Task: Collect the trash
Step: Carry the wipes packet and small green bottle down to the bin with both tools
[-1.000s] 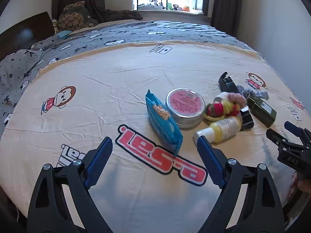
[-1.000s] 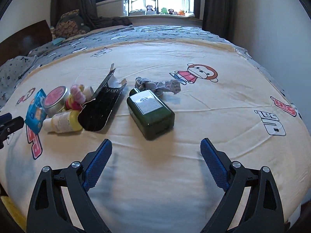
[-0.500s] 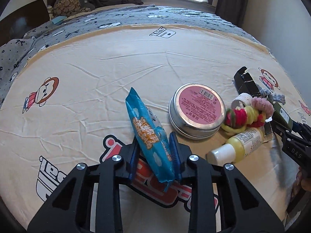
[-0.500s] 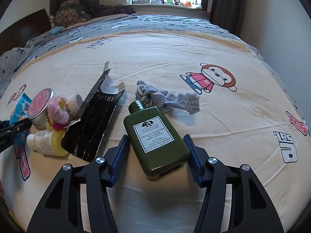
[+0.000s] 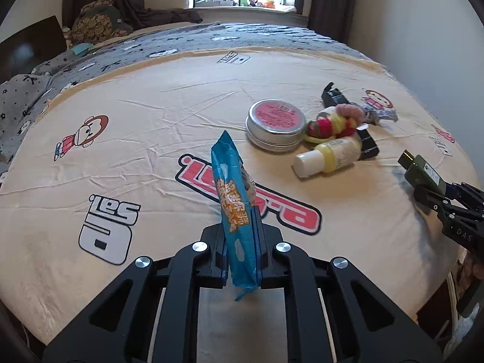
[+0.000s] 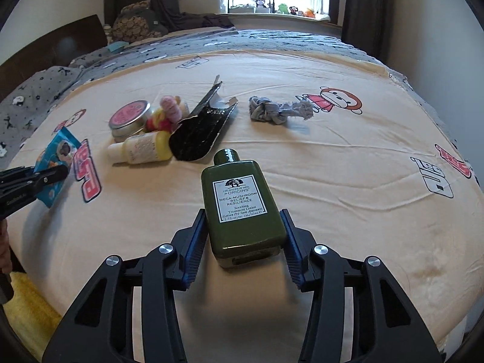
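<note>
My left gripper (image 5: 240, 242) is shut on a blue snack packet (image 5: 234, 199) and holds it upright, lifted off the cream bed sheet (image 5: 151, 115). My right gripper (image 6: 243, 236) is shut on a dark green lotion bottle (image 6: 239, 202) and holds it above the sheet, cap pointing away. The packet also shows in the right wrist view (image 6: 57, 157), the bottle in the left wrist view (image 5: 423, 172). A torn black carton (image 6: 202, 127) and a grey rag (image 6: 278, 110) lie on the bed.
A round tin with a pink lid (image 5: 275, 124), a yellow bottle (image 5: 329, 154) and a bundle of hair ties (image 5: 332, 121) lie together on the sheet. A grey blanket (image 5: 242, 37) covers the far half. A wall (image 5: 423, 30) runs along the right.
Both grippers have lifted and drawn back. The left carries the blue packet off the sheet; the right has raised the green bottle away from the carton and rag.
</note>
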`<act>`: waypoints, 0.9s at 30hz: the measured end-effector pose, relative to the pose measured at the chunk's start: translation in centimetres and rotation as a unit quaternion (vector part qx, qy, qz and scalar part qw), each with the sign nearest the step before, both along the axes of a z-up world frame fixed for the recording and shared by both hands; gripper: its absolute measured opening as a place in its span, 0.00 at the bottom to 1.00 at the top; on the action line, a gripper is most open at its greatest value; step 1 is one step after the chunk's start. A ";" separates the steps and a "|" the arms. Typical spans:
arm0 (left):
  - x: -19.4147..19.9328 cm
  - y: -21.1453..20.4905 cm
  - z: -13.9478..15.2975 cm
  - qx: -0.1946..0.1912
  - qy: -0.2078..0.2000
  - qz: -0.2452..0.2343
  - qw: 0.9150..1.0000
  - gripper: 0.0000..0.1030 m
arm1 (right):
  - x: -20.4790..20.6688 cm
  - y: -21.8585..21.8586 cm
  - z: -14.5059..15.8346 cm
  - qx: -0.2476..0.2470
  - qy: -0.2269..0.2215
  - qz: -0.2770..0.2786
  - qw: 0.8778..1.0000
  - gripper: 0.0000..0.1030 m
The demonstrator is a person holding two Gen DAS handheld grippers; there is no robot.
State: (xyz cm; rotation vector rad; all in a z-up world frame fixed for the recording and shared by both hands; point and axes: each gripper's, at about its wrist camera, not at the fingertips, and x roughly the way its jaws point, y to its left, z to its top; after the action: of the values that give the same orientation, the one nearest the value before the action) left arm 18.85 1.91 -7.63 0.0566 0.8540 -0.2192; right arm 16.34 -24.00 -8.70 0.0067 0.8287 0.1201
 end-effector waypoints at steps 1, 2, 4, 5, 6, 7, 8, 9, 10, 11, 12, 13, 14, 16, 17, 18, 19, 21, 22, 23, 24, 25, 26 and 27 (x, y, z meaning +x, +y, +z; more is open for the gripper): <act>-0.9 -0.1 0.4 -0.003 -0.006 -0.006 1.000 0.10 | -0.8 0.1 0.3 0.003 -0.004 0.004 1.000 0.47; -2.1 -0.3 0.9 -0.005 -0.013 -0.013 1.000 0.10 | -1.9 0.3 0.6 0.005 -0.009 0.009 1.000 0.47; -4.2 -0.7 1.8 -0.005 -0.027 -0.028 0.999 0.10 | -4.3 0.8 1.0 0.011 -0.017 0.021 1.000 0.47; -5.5 -0.9 2.2 -0.006 -0.034 -0.036 0.999 0.10 | -5.1 1.0 1.3 0.014 -0.019 0.027 0.999 0.47; -6.6 -1.0 2.6 -0.009 -0.040 -0.044 0.998 0.10 | -6.1 1.2 1.4 0.017 -0.022 0.033 0.999 0.46; -7.9 -1.1 2.9 -0.011 -0.046 -0.052 0.998 0.10 | -7.5 1.6 1.6 0.021 -0.026 0.041 0.999 0.46; -9.0 -1.2 3.1 -0.015 -0.049 -0.057 0.997 0.10 | -8.3 1.7 1.8 0.024 -0.029 0.045 0.998 0.46; -9.9 -1.3 3.2 -0.019 -0.051 -0.062 0.997 0.10 | -9.3 1.9 1.9 0.029 -0.031 0.049 0.998 0.46; -10.9 -1.3 3.2 -0.023 -0.052 -0.066 0.996 0.10 | -10.3 2.1 2.0 0.034 -0.033 0.052 0.997 0.46; -12.2 -1.4 3.3 -0.028 -0.054 -0.071 0.996 0.10 | -11.1 2.2 2.1 0.038 -0.036 0.055 0.997 0.46; -13.0 -1.4 3.3 -0.030 -0.054 -0.075 0.995 0.10 | -11.9 2.4 2.2 0.040 -0.039 0.057 0.997 0.46; -14.1 -1.4 3.3 -0.032 -0.055 -0.080 0.995 0.10 | -12.8 2.7 2.3 0.041 -0.042 0.060 0.997 0.46; -15.1 -1.5 3.2 -0.033 -0.055 -0.084 0.994 0.10 | -13.6 2.9 2.3 0.042 -0.043 0.063 0.996 0.46; -16.6 -1.5 2.9 -0.031 -0.052 -0.091 0.994 0.10 | -15.1 3.5 2.1 0.043 -0.041 0.070 0.996 0.46; -17.4 -1.4 2.6 -0.031 -0.047 -0.096 0.994 0.10 | -15.7 3.7 2.0 0.043 -0.039 0.072 0.996 0.46; -17.9 -1.4 2.4 -0.033 -0.044 -0.098 0.994 0.10 | -16.2 3.9 1.7 0.042 -0.036 0.074 0.996 0.46; -18.4 -1.3 2.1 -0.034 -0.039 -0.100 0.994 0.10 | -16.7 4.1 1.4 0.042 -0.031 0.076 0.996 0.46; -19.3 -1.2 1.2 -0.037 -0.026 -0.105 0.993 0.10 | -17.4 4.3 0.6 0.053 -0.015 0.077 0.996 0.46; -19.7 -1.2 0.6 -0.037 -0.019 -0.108 0.993 0.10 | -17.7 4.3 0.0 0.060 -0.004 0.078 0.995 0.46; -20.0 -1.3 0.0 -0.036 -0.011 -0.110 0.993 0.10 | -17.9 4.5 -0.4 0.061 0.001 0.078 0.995 0.46; -20.3 -1.4 -0.7 -0.035 -0.002 -0.112 0.993 0.10 | -18.2 4.6 -0.9 0.060 0.007 0.078 0.995 0.46; -20.4 -1.5 -1.3 -0.035 0.007 -0.116 0.993 0.10 | -18.4 4.8 -1.6 0.056 0.018 0.079 0.995 0.46; -20.7 -1.6 -2.0 -0.033 0.017 -0.121 0.992 0.10 | -18.7 5.1 -2.1 0.054 0.026 0.081 0.995 0.46; -20.9 -1.8 -2.7 -0.032 0.028 -0.126 0.991 0.10 | -18.9 5.3 -2.6 0.053 0.034 0.083 0.995 0.46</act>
State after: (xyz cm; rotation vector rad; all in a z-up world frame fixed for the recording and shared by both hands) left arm -2.06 0.16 -10.38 0.0983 0.8938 -0.4863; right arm -2.56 -18.74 -11.31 0.0415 0.8897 0.3214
